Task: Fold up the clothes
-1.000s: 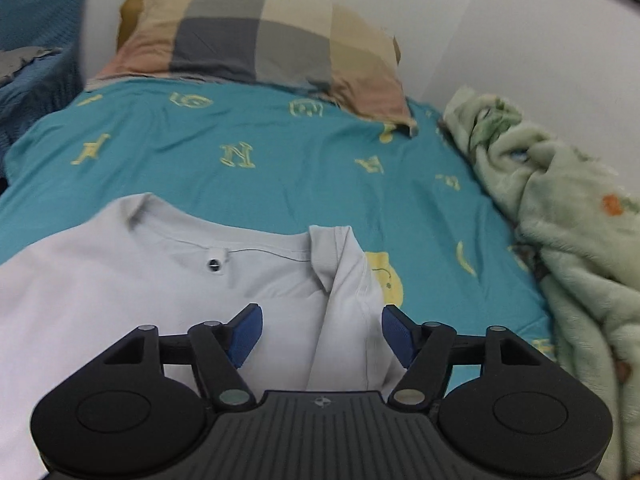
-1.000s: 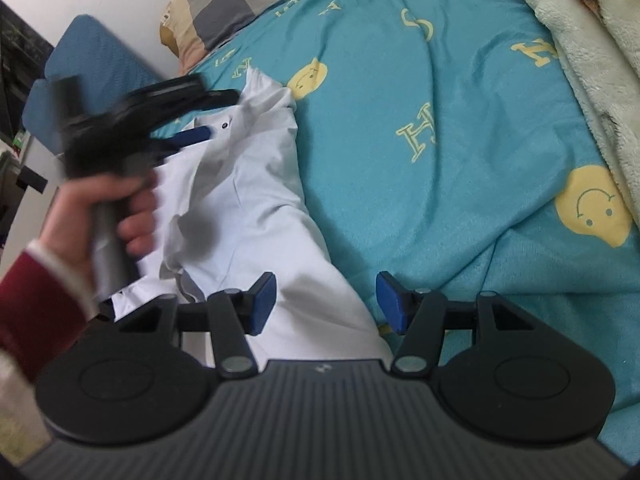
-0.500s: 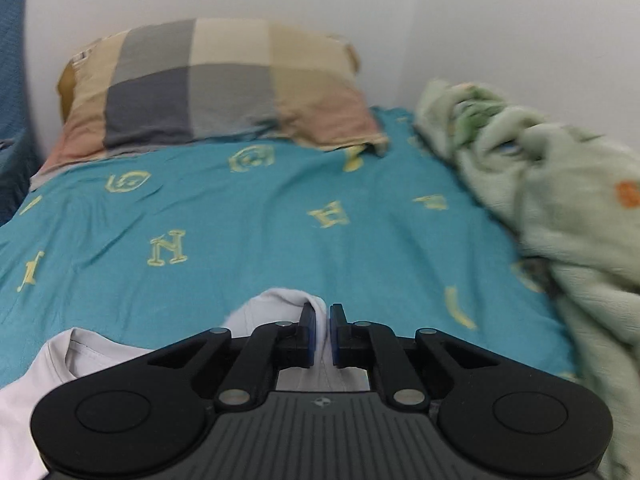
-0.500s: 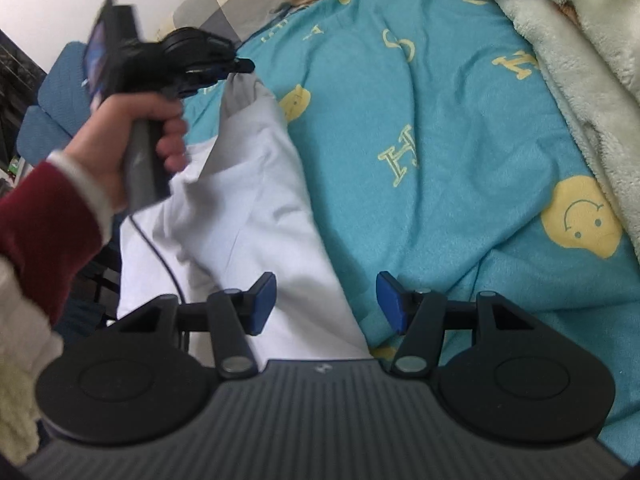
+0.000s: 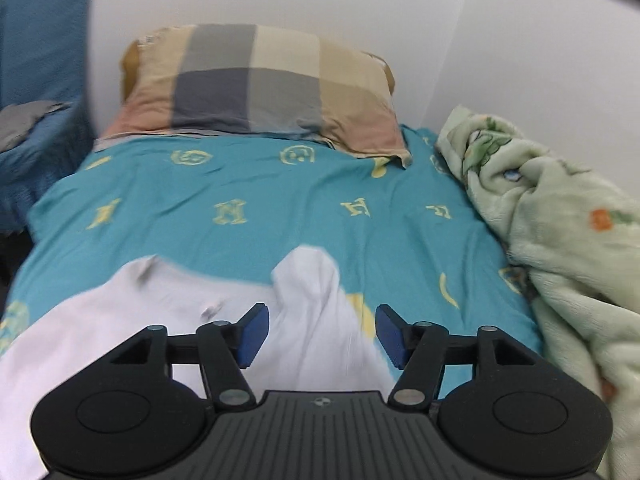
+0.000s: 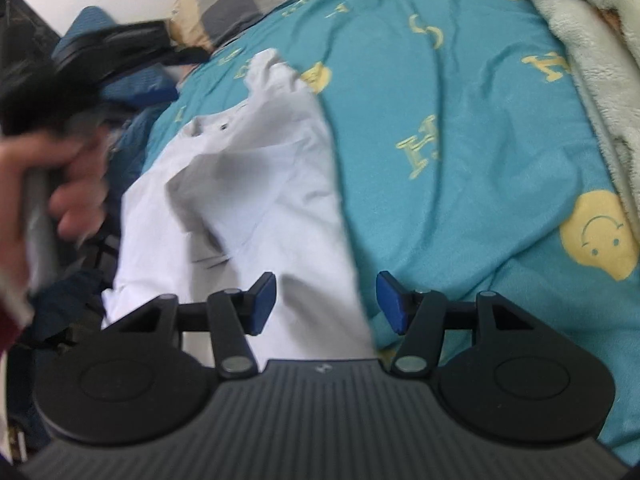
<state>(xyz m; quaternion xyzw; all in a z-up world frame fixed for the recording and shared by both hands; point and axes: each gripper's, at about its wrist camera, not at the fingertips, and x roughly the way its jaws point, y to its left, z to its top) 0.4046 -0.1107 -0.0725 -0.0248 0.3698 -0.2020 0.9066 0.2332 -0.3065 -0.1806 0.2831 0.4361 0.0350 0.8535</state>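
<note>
White shirt (image 6: 260,184) lies rumpled on the teal bedsheet (image 6: 460,120), one side folded over. Left gripper (image 5: 319,334) hovers above it, jaws spread wide, empty. Right gripper (image 6: 326,300) hangs over the shirt's edge, spread too, gripping nothing.

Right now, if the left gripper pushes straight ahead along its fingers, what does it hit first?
Most likely the white shirt: the open left gripper has the shirt's raised fold between its fingers. Beyond lies the teal bedsheet, then the checked pillow. Depth is uncertain.
</note>
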